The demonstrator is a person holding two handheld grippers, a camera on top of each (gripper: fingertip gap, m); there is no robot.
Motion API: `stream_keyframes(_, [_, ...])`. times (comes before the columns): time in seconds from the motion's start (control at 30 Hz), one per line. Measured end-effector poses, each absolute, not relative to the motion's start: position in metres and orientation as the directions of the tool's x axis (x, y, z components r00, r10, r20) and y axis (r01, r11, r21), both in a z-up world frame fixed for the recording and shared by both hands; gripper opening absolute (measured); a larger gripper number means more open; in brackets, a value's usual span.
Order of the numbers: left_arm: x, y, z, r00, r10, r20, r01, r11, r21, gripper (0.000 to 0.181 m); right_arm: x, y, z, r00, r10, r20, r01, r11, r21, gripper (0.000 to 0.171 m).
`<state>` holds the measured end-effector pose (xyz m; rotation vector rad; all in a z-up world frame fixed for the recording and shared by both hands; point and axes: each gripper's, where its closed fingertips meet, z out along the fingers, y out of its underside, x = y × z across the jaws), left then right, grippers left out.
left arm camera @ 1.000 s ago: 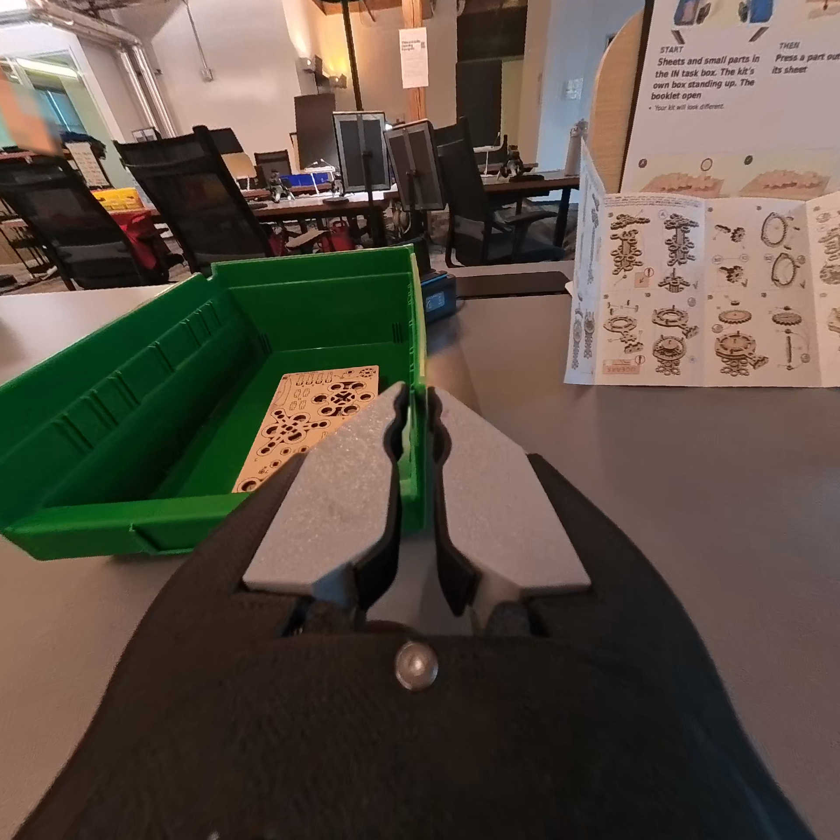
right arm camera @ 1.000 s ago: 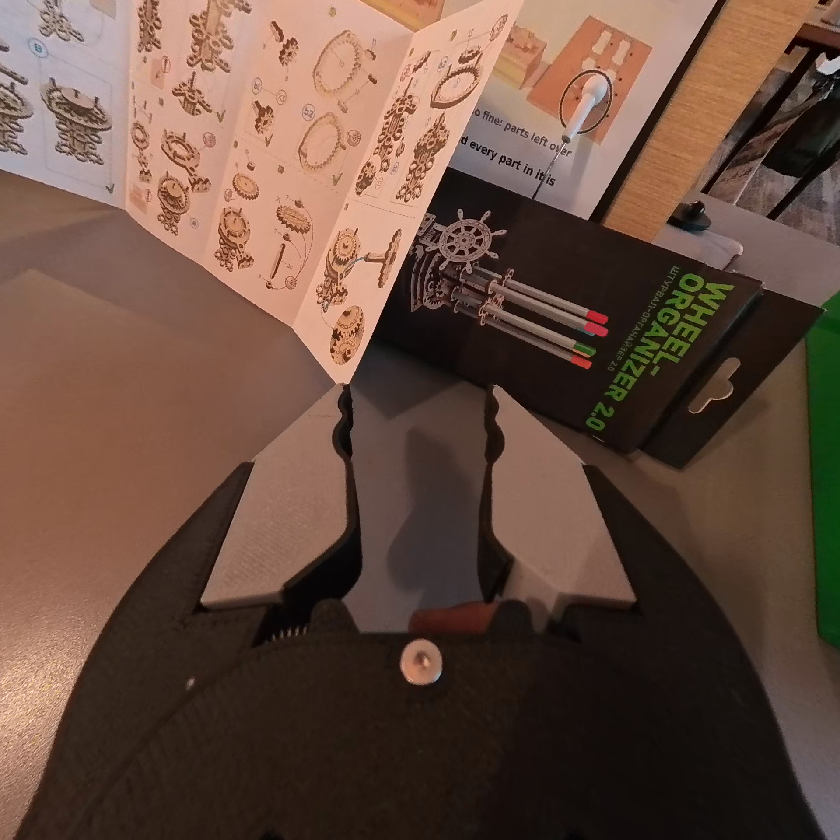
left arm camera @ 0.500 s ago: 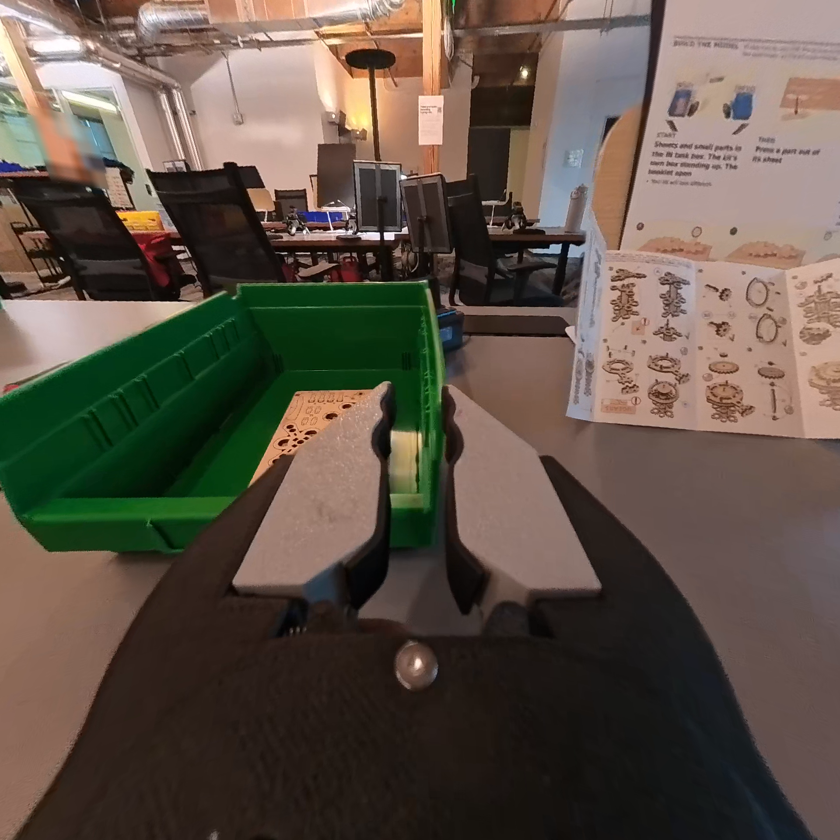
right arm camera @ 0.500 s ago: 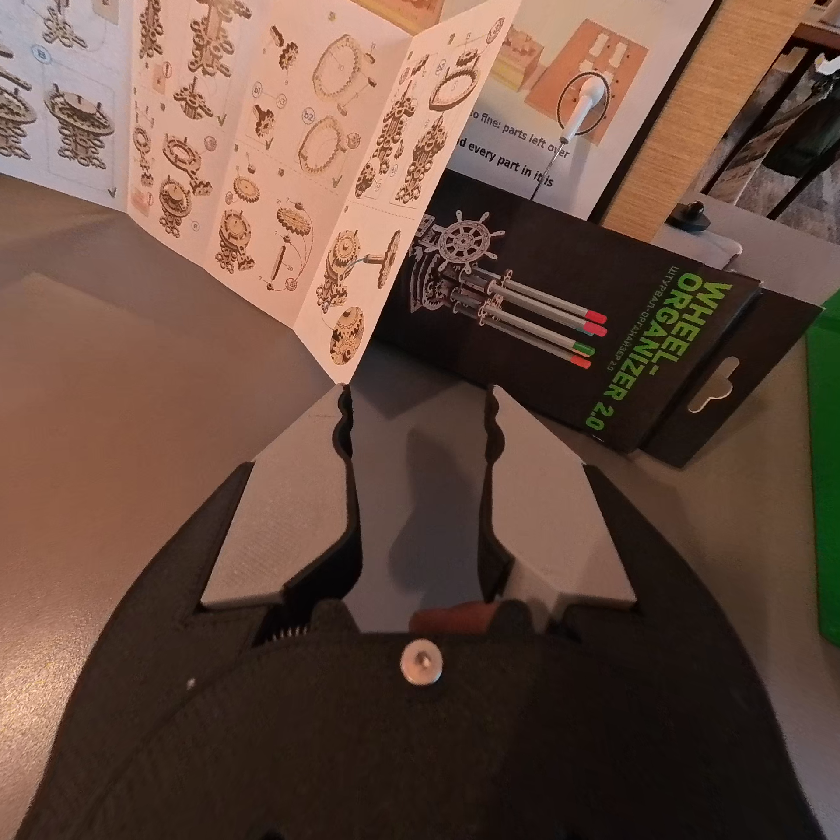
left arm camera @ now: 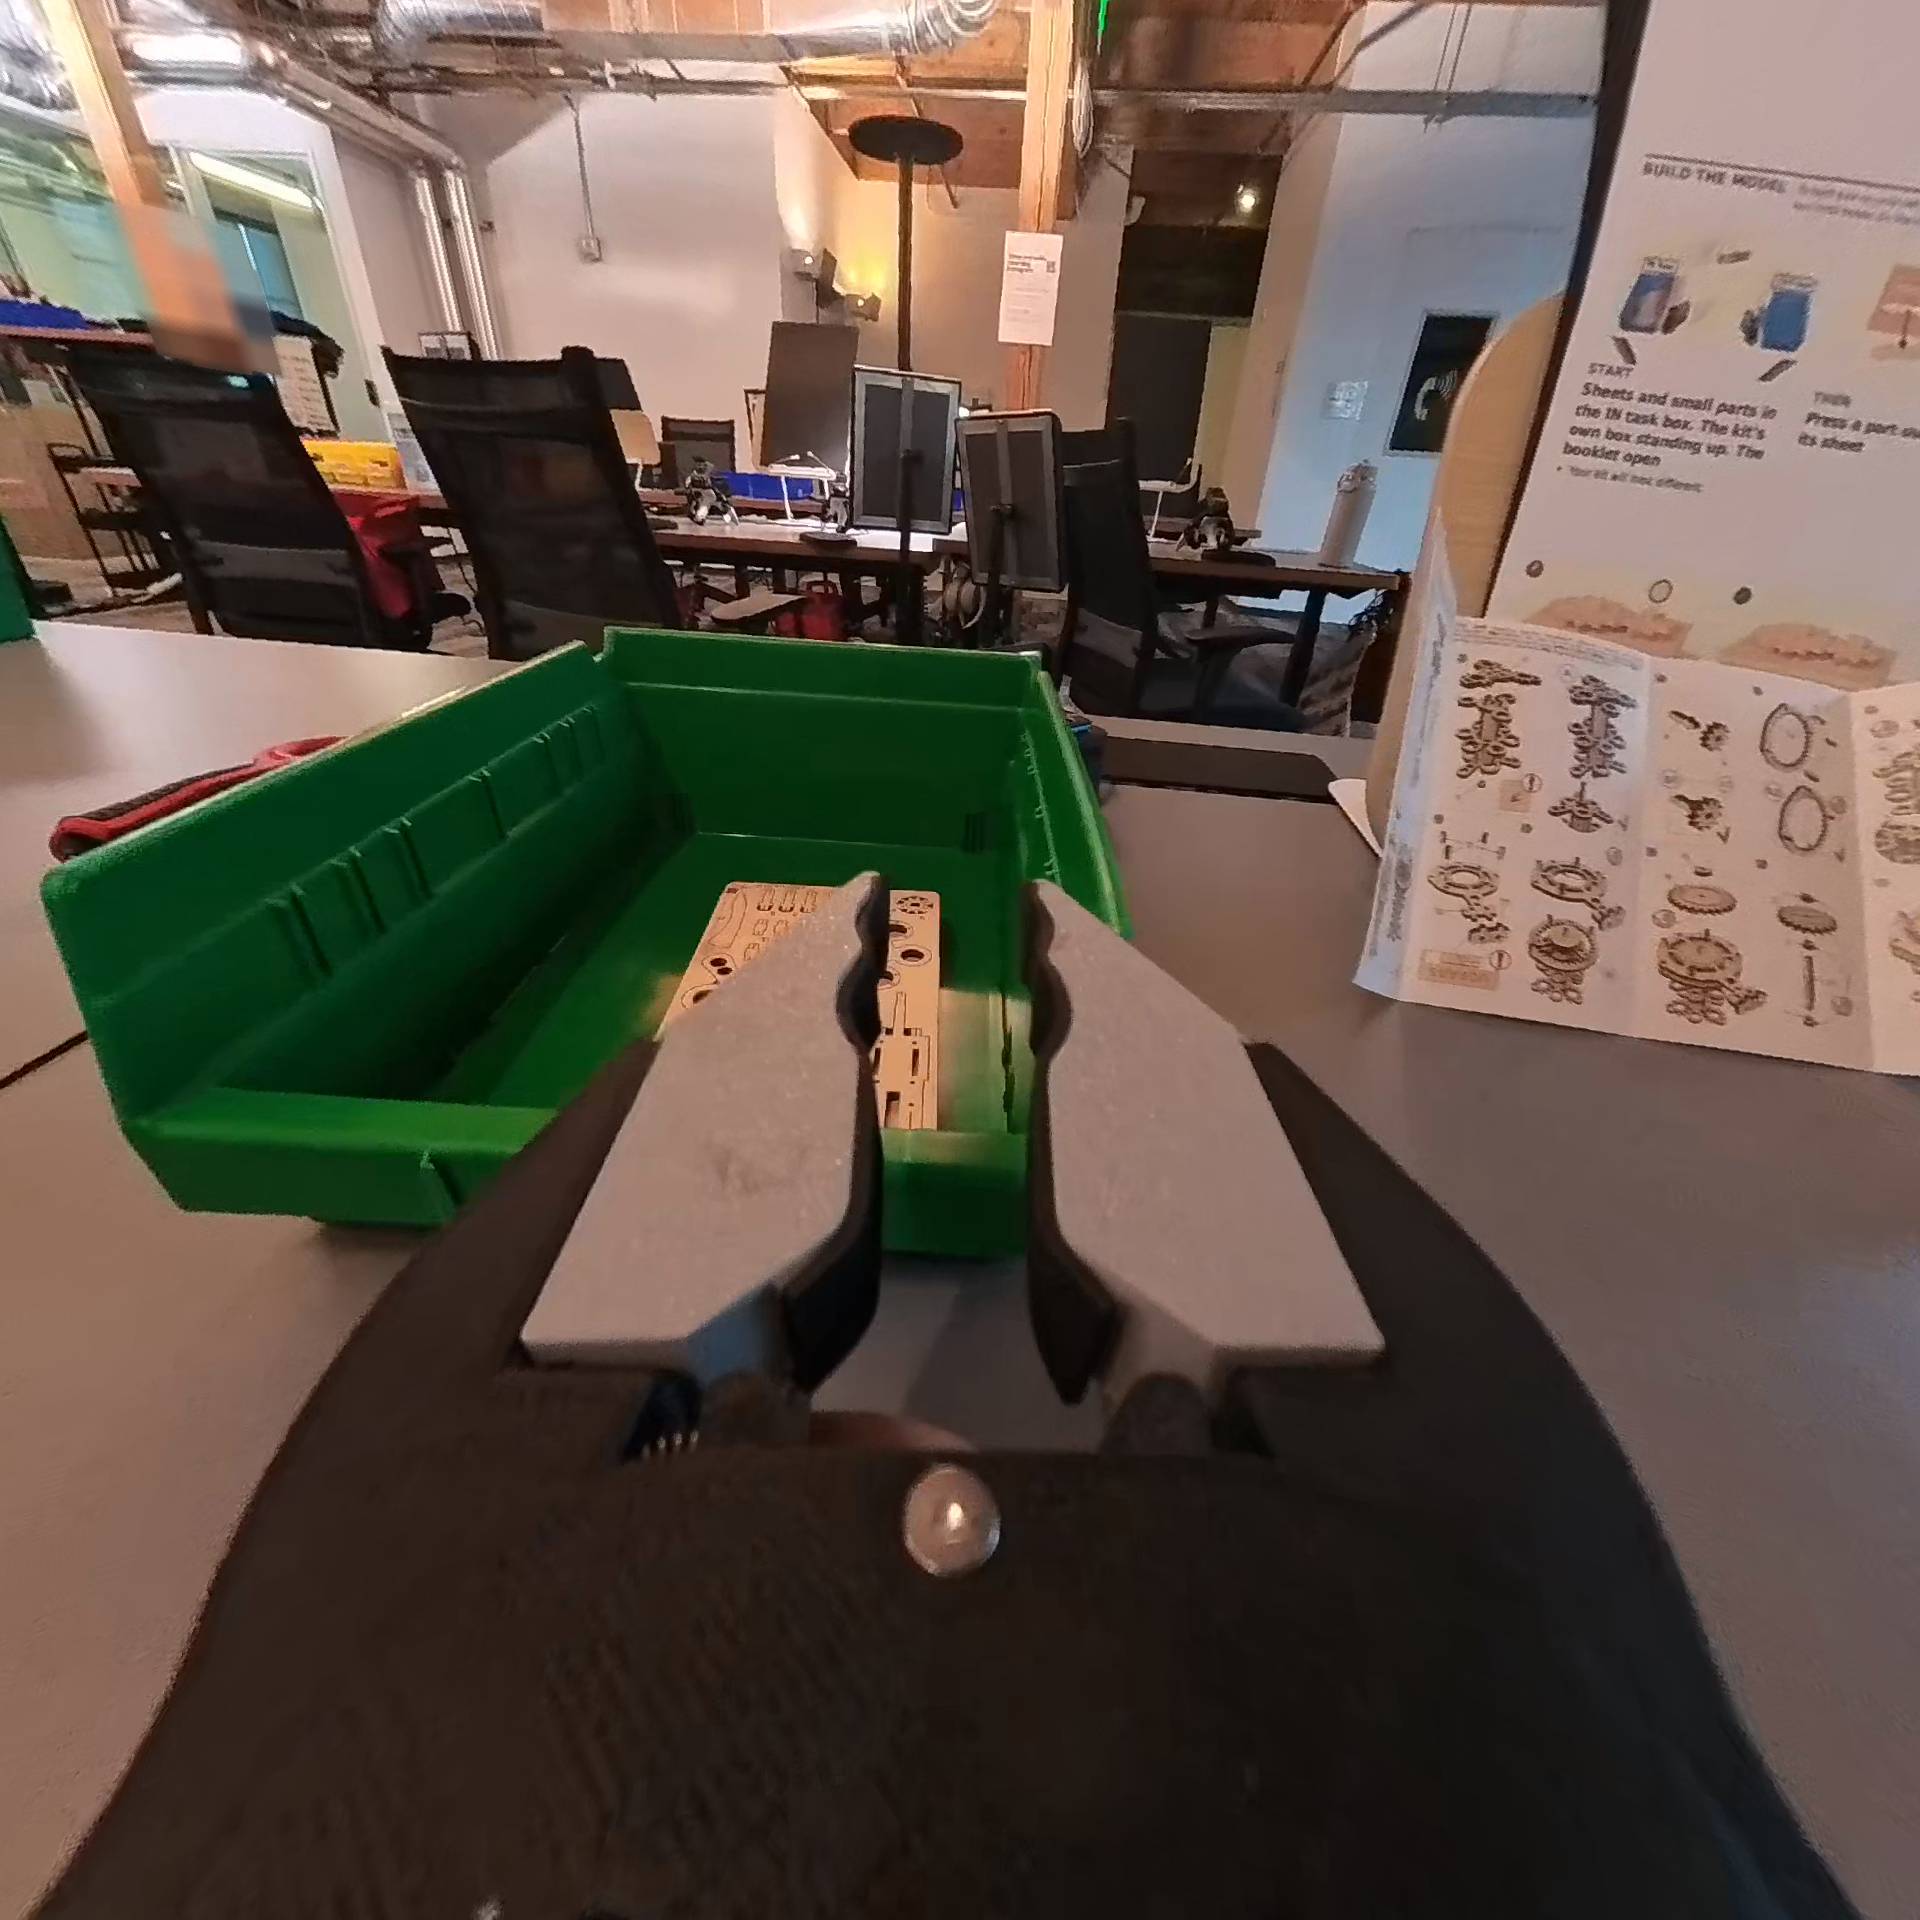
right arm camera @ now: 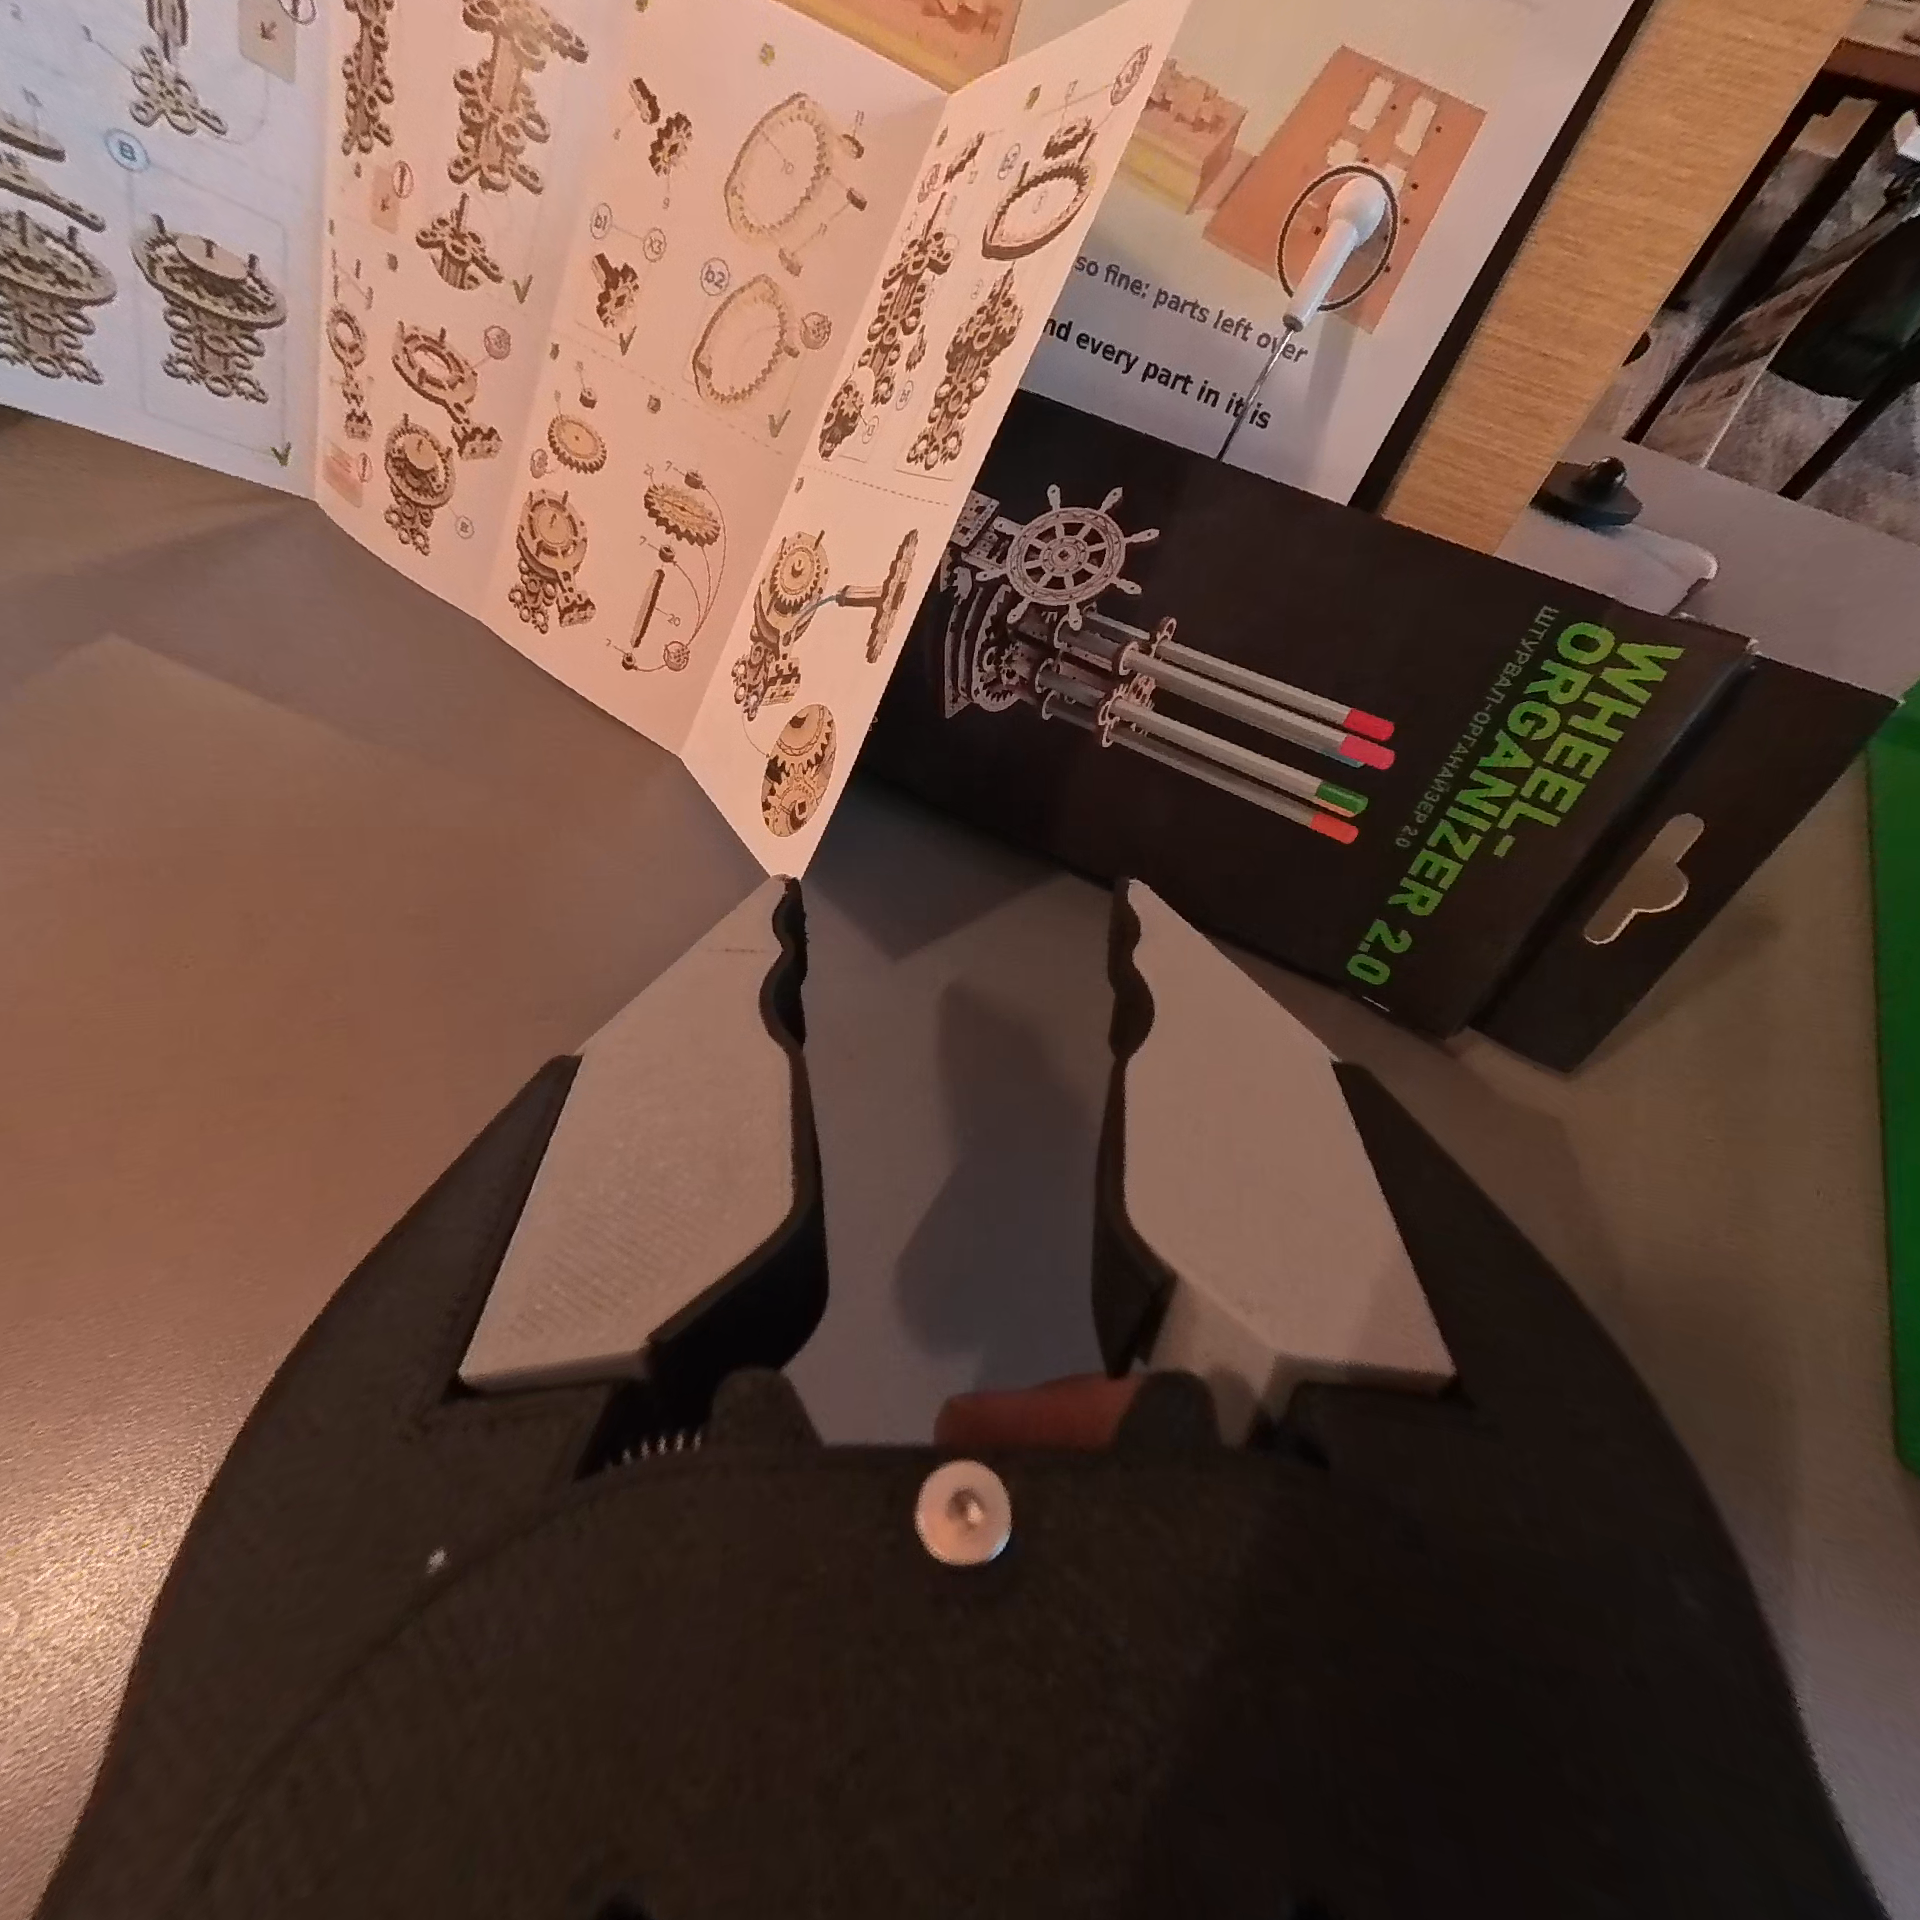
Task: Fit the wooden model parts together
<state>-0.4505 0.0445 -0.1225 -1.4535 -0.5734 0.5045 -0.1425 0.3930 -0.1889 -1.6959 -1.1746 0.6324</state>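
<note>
Left claw (left arm camera: 954,935) hovers open and empty over the near lip of the green bin (left arm camera: 312,935); the wooden sheet (left arm camera: 904,997) of model parts lies flat on the bin floor just beyond its tips, likely lined up for a pick. Right claw (right arm camera: 961,914) is open and empty over bare bench (right arm camera: 260,883). Beyond it, the folded booklet (right arm camera: 623,364) and black kit box (right arm camera: 1299,675) stand upright, probably for reference, leaving open bench in front.

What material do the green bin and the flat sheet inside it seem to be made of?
Green bin: likely moulded plastic, uniform colour, ribbed walls, slight sheen. Flat sheet: seemingly thin pale plywood, matte tan, with cut-out part outlines.
</note>
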Motion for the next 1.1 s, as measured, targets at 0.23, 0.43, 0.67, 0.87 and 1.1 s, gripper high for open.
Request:
stream_keyframes(0.23, [-0.459, 0.041, -0.114, 0.764, 0.643, 0.054, 0.014, 0.068, -0.998, 0.025, -0.142, 0.394, -0.189, 0.407, 0.909, 0.087, 0.418, -0.1, -0.903, 0.056])
stream_keyframes(0.43, [-0.47, 0.036, -0.108, 0.759, 0.648, 0.062, 0.012, 0.082, -0.997, 0.026, -0.142, 0.394, -0.189, 0.407, 0.909, 0.091, 0.421, -0.098, -0.902, 0.056])
stream_keyframes(0.67, [-0.475, 0.036, -0.11, 0.759, 0.65, 0.041, 0.008, 0.054, -0.999, 0.03, -0.142, 0.394, -0.189, 0.407, 0.909, 0.093, 0.421, -0.097, -0.902, 0.056])
stream_keyframes(0.87, [-0.479, 0.039, -0.119, 0.763, 0.645, 0.047, 0.041, 0.025, -0.999, 0.04, -0.142, 0.394, -0.189, 0.406, 0.909, 0.093, 0.42, -0.095, -0.903, 0.056])
stream_keyframes(1.1, [-0.488, 0.039, -0.133, 0.751, 0.658, 0.053, 0.068, 0.002, -0.998, 0.046, -0.143, 0.393, -0.189, 0.404, 0.91, 0.094, 0.42, -0.093, -0.903, 0.056])
